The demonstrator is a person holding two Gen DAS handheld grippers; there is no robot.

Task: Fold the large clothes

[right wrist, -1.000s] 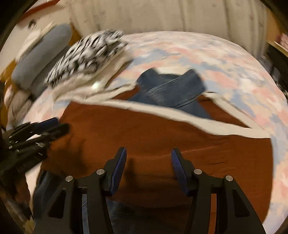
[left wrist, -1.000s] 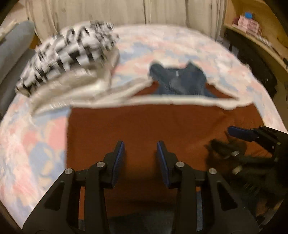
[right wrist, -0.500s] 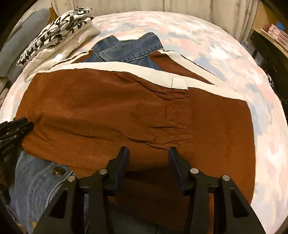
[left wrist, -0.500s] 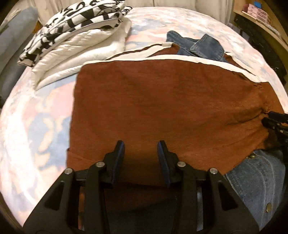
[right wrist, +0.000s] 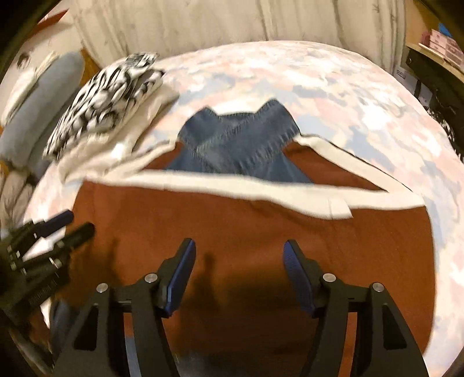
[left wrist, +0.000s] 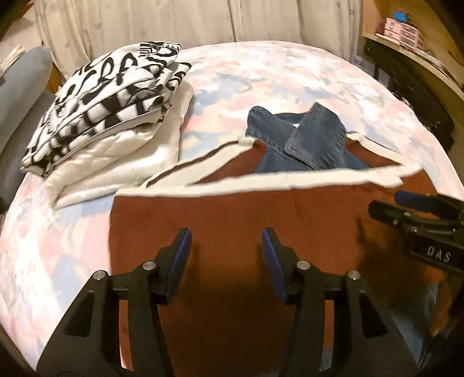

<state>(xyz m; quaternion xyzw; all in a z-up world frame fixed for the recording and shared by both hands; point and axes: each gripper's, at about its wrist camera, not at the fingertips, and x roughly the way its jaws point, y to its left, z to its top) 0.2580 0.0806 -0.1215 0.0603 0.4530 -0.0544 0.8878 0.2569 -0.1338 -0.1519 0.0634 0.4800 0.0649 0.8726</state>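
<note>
Brown garment (left wrist: 232, 214), rust-coloured w/ a cream band (left wrist: 290, 178) along its far edge, lies spread flat on the bed (left wrist: 290, 75), covering most of the near half of the mattress. Landmark for all positions below = this brown garment.

Denim jacket (left wrist: 304, 139): collar and upper part stick out past the garment's far cream edge; the rest is covered by the brown cloth. In the right wrist view the same collar (right wrist: 240, 136) shows as two blue points beyond the band.

Left claw (left wrist: 226, 255): above the garment's near-left part, jaws apart, having just been opening; nothing between the pads, only brown cloth seen below the gap. Whether the tips touch the cloth cannot be told.

Right claw (right wrist: 239, 269): above the garment's near-right part, jaws apart and wider than the left's, also just been opening; nothing gripped. It appears at the right edge of the left wrist view, blurred.

Bedspread: pastel pink, blue and white pattern, bare beyond and to both sides of the garment.

Folded stack (left wrist: 107, 101), black-and-white patterned piece on top of a white quilted one (left wrist: 121, 162): beyond the garment's far-left corner, white piece just beside the cream band.

Grey chair (left wrist: 20, 95): left of the stack, off the bed. Curtain (left wrist: 174, 20): behind the bed's far side. Shelf w/ pink boxes (left wrist: 400, 29): far right of the garment, off the bed.
</note>
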